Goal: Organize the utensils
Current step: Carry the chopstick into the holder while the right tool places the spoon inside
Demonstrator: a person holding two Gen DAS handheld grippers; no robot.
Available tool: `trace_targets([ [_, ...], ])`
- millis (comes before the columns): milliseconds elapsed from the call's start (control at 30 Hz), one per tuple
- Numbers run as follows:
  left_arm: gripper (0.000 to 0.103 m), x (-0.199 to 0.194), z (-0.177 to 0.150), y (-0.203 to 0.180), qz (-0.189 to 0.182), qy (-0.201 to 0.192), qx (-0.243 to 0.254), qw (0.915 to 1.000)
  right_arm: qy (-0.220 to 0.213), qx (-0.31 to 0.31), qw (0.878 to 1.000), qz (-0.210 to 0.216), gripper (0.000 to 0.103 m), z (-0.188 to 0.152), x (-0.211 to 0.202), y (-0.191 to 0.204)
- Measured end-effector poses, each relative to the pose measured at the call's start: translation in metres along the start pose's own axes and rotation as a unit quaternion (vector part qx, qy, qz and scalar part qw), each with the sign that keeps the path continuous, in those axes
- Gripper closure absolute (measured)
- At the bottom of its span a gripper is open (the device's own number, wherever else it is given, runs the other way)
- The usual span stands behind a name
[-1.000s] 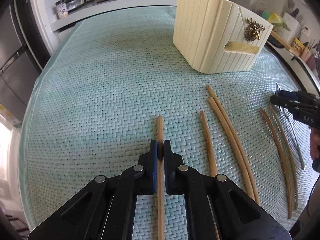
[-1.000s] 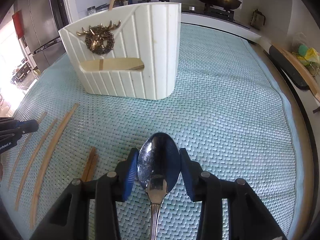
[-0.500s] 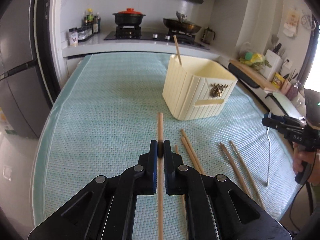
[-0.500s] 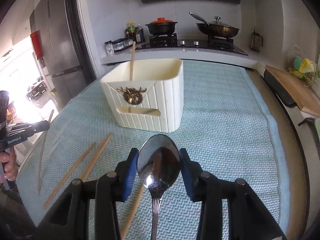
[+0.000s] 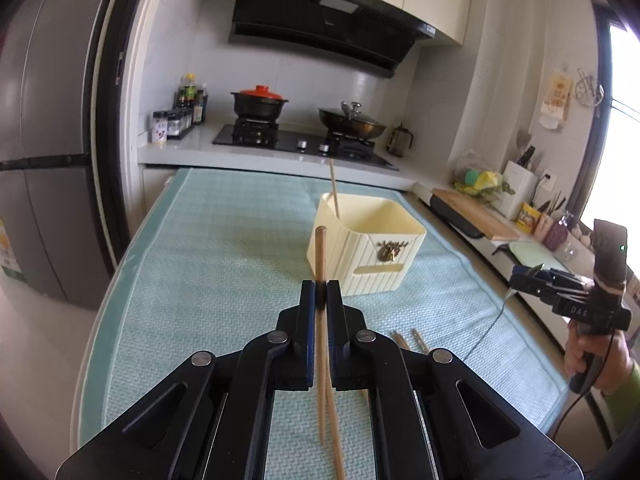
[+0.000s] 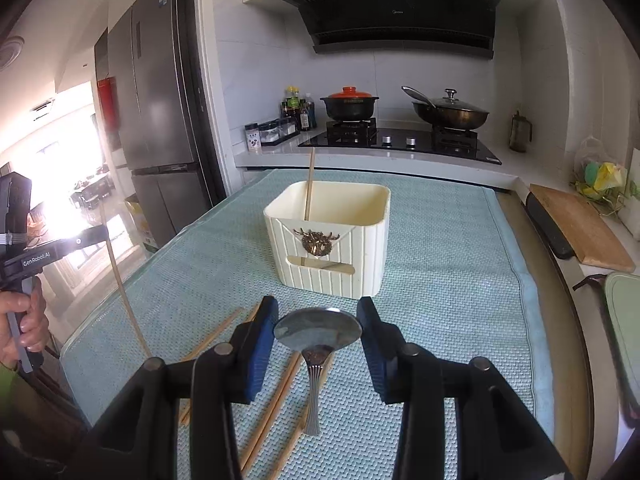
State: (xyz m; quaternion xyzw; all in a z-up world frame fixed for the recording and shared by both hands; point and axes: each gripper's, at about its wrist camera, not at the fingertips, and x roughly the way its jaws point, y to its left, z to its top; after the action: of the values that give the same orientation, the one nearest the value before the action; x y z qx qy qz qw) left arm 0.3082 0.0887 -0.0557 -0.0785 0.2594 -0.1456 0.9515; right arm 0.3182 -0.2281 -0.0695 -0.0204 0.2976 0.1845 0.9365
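Kitchen daylight falls across a table covered by a pale green woven mat (image 5: pixel 224 280), with a stove counter at its far edge. Nearest in the left wrist view, the left tongs (image 5: pixel 320 294) are clamped shut on a wooden chopstick (image 5: pixel 320 256), lifted clear of the mat, its tip poking out ahead of the blue pads and its long end hanging down behind them. Nearest in the right wrist view, the right tongs (image 6: pixel 318 322) grip a metal spoon (image 6: pixel 318 330) by the sides of its bowl, the jaws partly spread around it, the handle hanging down over the mat. Under both tools, toward the near edge of the table, several loose chopsticks (image 6: pixel 276 396) lie flat on the mat. Each hand shows in the other camera: the right hand (image 5: pixel 596 356) grips its handle off the right edge of the table, the left hand (image 6: pixel 20 320) off the left edge. Farther on, about the middle of the table, stands a cream ribbed utensil holder (image 6: pixel 332 240) with a brass deer-head ornament (image 6: pixel 318 240) on its front; one chopstick already stands upright in it (image 6: pixel 309 184), leaning on the rim. Beyond the far edge sit a black pot with a red lid (image 6: pixel 350 104) and a lidded wok (image 6: pixel 450 112) on the stove.
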Motion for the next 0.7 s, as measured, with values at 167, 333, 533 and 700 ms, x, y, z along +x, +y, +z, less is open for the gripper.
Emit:
trace_targets([
  [167, 0.100, -0.005, -0.001, -0.004, -0.004, -0.004, 0.000, 1.0000, -0.009, 0.002, 1.000, -0.001, 0.062, 0.004, -0.007, 0.001],
  [333, 0.100, -0.007, 0.001, -0.007, -0.007, -0.010, -0.001, 0.9999, -0.015, 0.001, 1.000, -0.003, 0.062, 0.009, -0.013, -0.001],
  [533, 0.100, -0.008, 0.012, -0.007, -0.013, -0.019, -0.003, 0.9997, -0.021, -0.001, 1.000, -0.004, 0.062, 0.019, -0.017, -0.003],
  [700, 0.100, -0.005, 0.034, -0.009, -0.021, -0.029, -0.001, 0.9994, -0.025, -0.008, 1.000, -0.006, 0.062, 0.033, -0.018, -0.003],
])
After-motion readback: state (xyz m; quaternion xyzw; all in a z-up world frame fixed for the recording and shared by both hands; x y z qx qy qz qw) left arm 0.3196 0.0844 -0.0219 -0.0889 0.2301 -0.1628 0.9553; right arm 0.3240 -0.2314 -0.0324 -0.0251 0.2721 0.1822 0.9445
